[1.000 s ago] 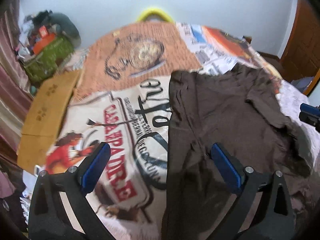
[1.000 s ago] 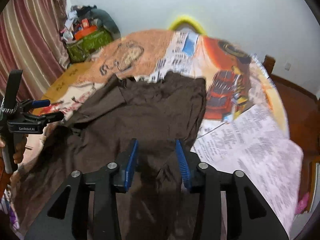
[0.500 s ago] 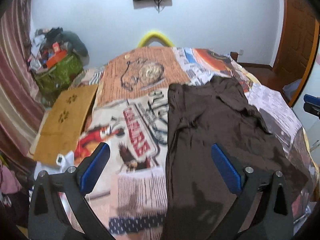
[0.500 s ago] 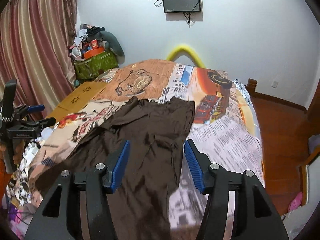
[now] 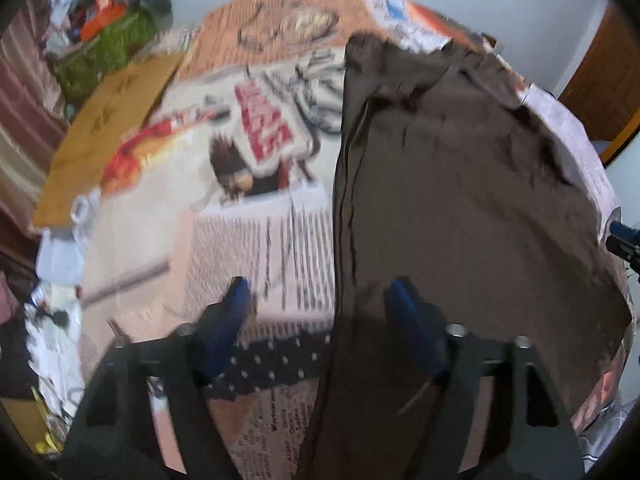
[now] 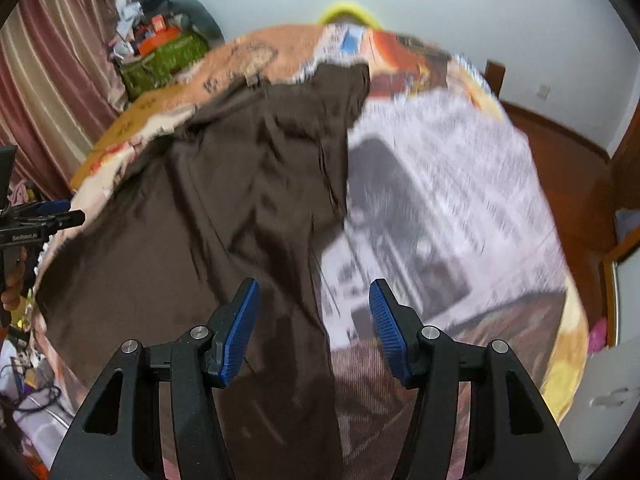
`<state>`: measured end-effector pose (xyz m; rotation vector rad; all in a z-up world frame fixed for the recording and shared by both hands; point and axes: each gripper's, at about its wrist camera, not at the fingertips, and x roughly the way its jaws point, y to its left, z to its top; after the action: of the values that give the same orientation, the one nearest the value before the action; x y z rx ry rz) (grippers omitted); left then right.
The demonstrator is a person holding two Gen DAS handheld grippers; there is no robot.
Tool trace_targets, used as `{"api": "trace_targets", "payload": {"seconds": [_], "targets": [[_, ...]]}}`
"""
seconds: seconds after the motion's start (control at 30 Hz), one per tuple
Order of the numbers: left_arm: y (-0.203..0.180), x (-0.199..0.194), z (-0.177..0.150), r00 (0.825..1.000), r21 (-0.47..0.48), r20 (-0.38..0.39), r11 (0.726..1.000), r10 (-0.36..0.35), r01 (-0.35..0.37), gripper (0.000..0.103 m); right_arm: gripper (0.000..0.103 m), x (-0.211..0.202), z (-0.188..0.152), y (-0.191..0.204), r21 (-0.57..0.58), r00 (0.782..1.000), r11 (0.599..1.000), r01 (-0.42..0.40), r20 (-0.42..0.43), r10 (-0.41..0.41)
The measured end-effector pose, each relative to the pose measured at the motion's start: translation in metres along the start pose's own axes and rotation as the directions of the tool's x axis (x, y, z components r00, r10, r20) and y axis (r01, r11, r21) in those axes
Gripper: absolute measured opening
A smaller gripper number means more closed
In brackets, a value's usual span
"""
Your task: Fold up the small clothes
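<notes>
Both grippers, left [image 5: 320, 304] and right [image 6: 314, 308], dropped toward one brown garment [image 6: 224, 200]; jaws wide, empty.

You get soft, even indoor light, but both fisheye views smear with motion blur; the printed bedspread [image 5: 256, 184] is unreadable, edges bow and corners darken.

A bed under a printed bedspread [image 6: 460, 184] fills the room's centre, with a flat cardboard sheet [image 5: 108, 128] lying at its left edge, a green bag piled with clutter [image 6: 164, 60] beyond that sheet, striped curtains [image 6: 52, 80] further left, and wooden flooring [image 6: 560, 148] to its right.
</notes>
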<state>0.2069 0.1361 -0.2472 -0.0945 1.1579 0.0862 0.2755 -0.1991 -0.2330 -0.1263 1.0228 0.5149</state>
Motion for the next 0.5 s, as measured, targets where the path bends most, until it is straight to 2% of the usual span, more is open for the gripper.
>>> {"api": "trace_targets", "payload": {"seconds": [0.13, 0.2, 0.33, 0.4, 0.43, 0.5], "targets": [[0.009, 0.004, -0.011, 0.998, -0.047, -0.006, 0.997, -0.063, 0.062, 0.058, 0.053, 0.019, -0.018, -0.010, 0.056, 0.998, 0.998, -0.014, -0.059, 0.017], [0.012, 0.001, -0.013, 0.998, -0.058, 0.001, 0.996, -0.066, 0.066, 0.042, 0.054, 0.022, -0.022, -0.010, 0.071, 0.997, 0.997, -0.022, -0.069, 0.027], [0.014, -0.001, -0.019, 0.994, -0.067, 0.002, 0.991, -0.114, 0.114, 0.026, 0.055, 0.020, -0.028, -0.005, 0.073, 0.998, 0.996, -0.055, -0.034, 0.058], [0.011, -0.003, -0.020, 0.992, -0.063, 0.005, 0.990, -0.129, 0.129, 0.014, 0.047, 0.020, -0.029, 0.001, 0.066, 0.996, 0.995, -0.081, -0.031, 0.083], [0.009, -0.003, -0.020, 0.991, -0.058, 0.005, 0.989, -0.133, 0.133, 0.011, 0.043, 0.021, -0.028, 0.004, 0.055, 0.996, 0.995, -0.087, -0.031, 0.089], [0.004, -0.005, -0.018, 0.993, -0.038, 0.008, 0.992, -0.122, 0.122, 0.006, 0.028, 0.021, -0.028, 0.009, 0.040, 0.994, 0.994, -0.101, -0.032, 0.102]]}}
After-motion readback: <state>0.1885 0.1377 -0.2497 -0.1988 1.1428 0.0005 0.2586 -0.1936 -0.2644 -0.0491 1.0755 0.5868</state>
